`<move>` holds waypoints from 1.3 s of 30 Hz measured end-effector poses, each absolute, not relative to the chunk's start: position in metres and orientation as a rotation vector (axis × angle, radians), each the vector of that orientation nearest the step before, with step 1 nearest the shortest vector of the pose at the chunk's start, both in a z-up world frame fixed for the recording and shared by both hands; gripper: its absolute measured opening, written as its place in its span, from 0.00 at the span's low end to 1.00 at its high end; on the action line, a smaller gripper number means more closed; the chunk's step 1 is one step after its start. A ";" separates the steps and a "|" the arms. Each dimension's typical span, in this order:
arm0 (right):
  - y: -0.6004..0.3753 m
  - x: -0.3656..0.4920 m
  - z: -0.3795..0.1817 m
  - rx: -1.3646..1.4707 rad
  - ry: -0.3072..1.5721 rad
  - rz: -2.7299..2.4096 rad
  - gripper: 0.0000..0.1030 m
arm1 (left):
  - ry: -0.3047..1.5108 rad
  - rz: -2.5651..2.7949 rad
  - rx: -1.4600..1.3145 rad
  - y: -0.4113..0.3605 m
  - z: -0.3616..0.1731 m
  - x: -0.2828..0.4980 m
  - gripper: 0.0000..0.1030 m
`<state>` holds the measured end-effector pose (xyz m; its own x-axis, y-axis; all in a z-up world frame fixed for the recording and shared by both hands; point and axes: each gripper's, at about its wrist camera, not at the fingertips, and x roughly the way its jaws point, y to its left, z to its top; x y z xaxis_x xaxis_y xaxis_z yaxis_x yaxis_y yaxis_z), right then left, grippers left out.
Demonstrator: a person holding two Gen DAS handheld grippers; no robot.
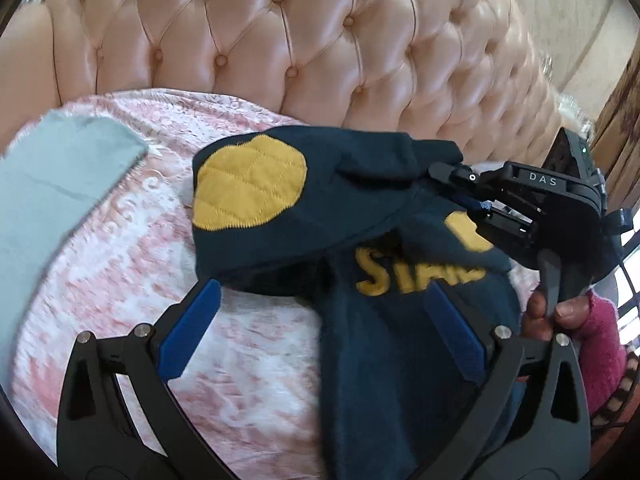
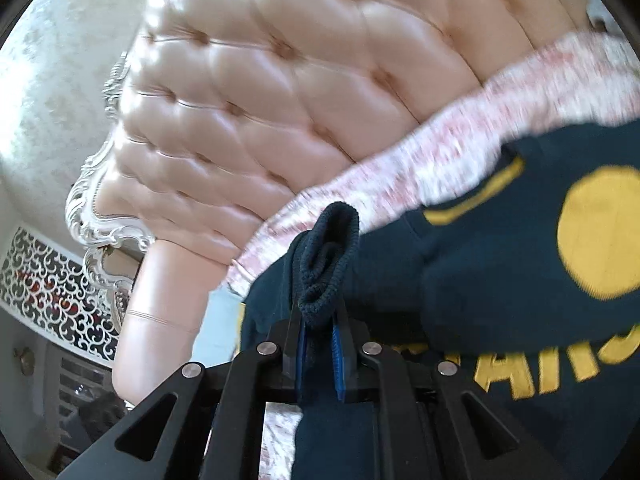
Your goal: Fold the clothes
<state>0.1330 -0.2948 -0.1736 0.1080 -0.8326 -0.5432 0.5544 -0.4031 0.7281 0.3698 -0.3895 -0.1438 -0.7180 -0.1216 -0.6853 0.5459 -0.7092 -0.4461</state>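
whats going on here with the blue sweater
A person is folding a navy sweater on a pink bedspread, with a handheld claw in each hand. The right claw is shut on the ribbed cuff of one sleeve, which has a yellow elbow patch, and holds it above the sweater's body. The left claw is open over the sweater and grips nothing. A light blue cloth lies off to the side, in front of a tufted headboard.

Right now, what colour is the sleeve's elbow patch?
Mustard yellow elbow patch on navy, clearest in the left wrist view.
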 end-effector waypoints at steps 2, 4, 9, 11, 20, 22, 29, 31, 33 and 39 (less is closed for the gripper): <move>-0.291 0.128 -0.162 1.223 -0.328 -1.564 0.10 | 0.983 -2.458 0.832 -0.384 -0.142 0.373 1.00; -0.285 0.122 -0.147 1.185 -0.328 -1.576 0.10 | 0.985 -2.469 0.821 -0.376 -0.144 0.370 1.00; -0.272 0.108 -0.120 1.121 -0.321 -1.610 0.10 | 1.039 -2.474 0.857 -0.365 -0.155 0.357 1.00; -0.266 0.101 -0.116 1.110 -0.318 -1.625 0.10 | 1.109 -2.489 0.836 -0.364 -0.158 0.354 1.00; -0.239 0.083 -0.116 1.112 -0.344 -1.643 0.10 | 1.422 -2.483 0.728 -0.375 -0.176 0.324 1.00; -0.237 0.083 -0.117 1.110 -0.345 -1.642 0.10 | 1.432 -2.444 0.728 -0.379 -0.183 0.317 1.00; -0.218 0.069 -0.120 1.111 -0.395 -1.652 0.10 | 1.389 -2.379 0.685 -0.387 -0.189 0.319 1.00; -0.210 0.064 -0.122 1.112 -0.414 -1.661 0.10 | 1.342 -2.369 0.702 -0.385 -0.189 0.318 1.00; -0.201 0.059 -0.125 1.113 -0.428 -1.671 0.10 | 1.297 -2.362 0.713 -0.382 -0.189 0.316 1.00; -0.178 0.046 -0.145 1.145 -0.437 -1.722 0.10 | 1.137 -2.389 0.795 -0.365 -0.187 0.304 1.00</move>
<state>0.0465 -0.1784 -0.1452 -0.0716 -0.8674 -0.4924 0.5275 -0.4519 0.7194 0.3045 -0.3645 -0.1873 -0.7695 -0.0910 -0.6321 0.5480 -0.6023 -0.5804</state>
